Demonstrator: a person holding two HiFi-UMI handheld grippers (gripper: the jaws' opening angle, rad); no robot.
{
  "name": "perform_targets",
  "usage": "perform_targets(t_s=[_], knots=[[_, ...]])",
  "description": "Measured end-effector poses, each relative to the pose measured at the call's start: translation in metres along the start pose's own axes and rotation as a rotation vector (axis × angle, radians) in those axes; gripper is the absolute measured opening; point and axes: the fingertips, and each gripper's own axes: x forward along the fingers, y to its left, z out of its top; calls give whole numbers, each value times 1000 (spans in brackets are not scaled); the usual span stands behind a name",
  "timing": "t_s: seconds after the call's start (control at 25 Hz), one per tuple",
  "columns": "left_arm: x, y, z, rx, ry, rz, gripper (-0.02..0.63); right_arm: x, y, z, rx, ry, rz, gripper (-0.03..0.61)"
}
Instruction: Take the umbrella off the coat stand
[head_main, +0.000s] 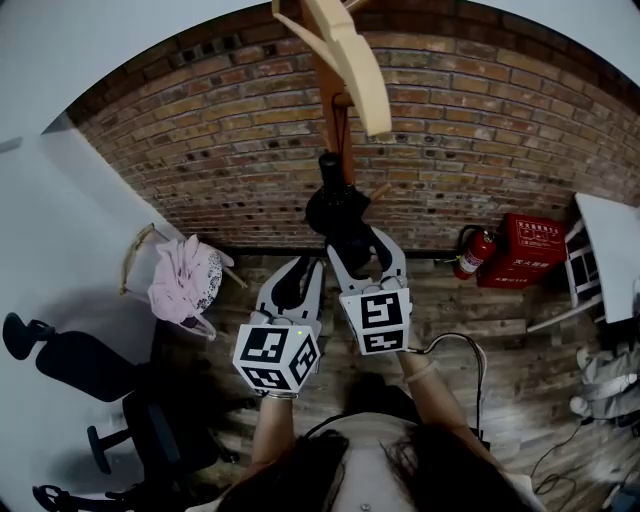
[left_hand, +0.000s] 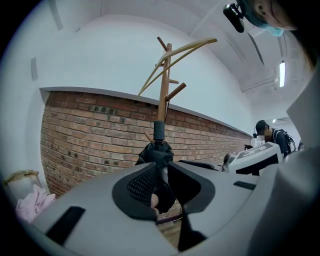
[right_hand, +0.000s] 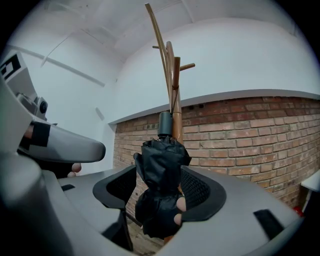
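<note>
A folded black umbrella (head_main: 342, 218) hangs upright against the pole of a wooden coat stand (head_main: 335, 90), in front of a brick wall. My right gripper (head_main: 365, 248) points level at it with its jaws wide apart on either side of it. In the right gripper view the umbrella (right_hand: 160, 185) fills the space between the jaws of the right gripper (right_hand: 161, 197); it lies against the right pad, with a gap on the left. My left gripper (head_main: 300, 268) is just left of it, jaws narrowly apart and empty. Past its tips (left_hand: 162, 182) the umbrella (left_hand: 157, 155) shows.
A pink cloth (head_main: 185, 280) lies over a small rack at the left. A black office chair (head_main: 90, 370) stands nearer. A fire extinguisher (head_main: 478, 252) and a red box (head_main: 530, 250) sit by the wall. A white table (head_main: 612, 250) stands at the right. A cable (head_main: 455, 345) runs over the floor.
</note>
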Motion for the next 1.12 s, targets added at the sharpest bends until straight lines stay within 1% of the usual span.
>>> perform_targets(t_s=[0.32,0.44,0.76,0.92,1.12], knots=[[13,21,2,-15,2,36,63,31,-5,-6,-2,12,-5,322],[18,28,-1,-21,5,43,63,39,-4,-10,-6,17,-2,333],[30,41,-12,-40,38,57,63,58,-11,-16,-51,13,-67,345],[36,48,-19,-54,53,66,63,66,-17,-21,-87,42,-110,348],[41,53,-19,-58,56,76,63,76,-21,-28,-32,74,-107,347]])
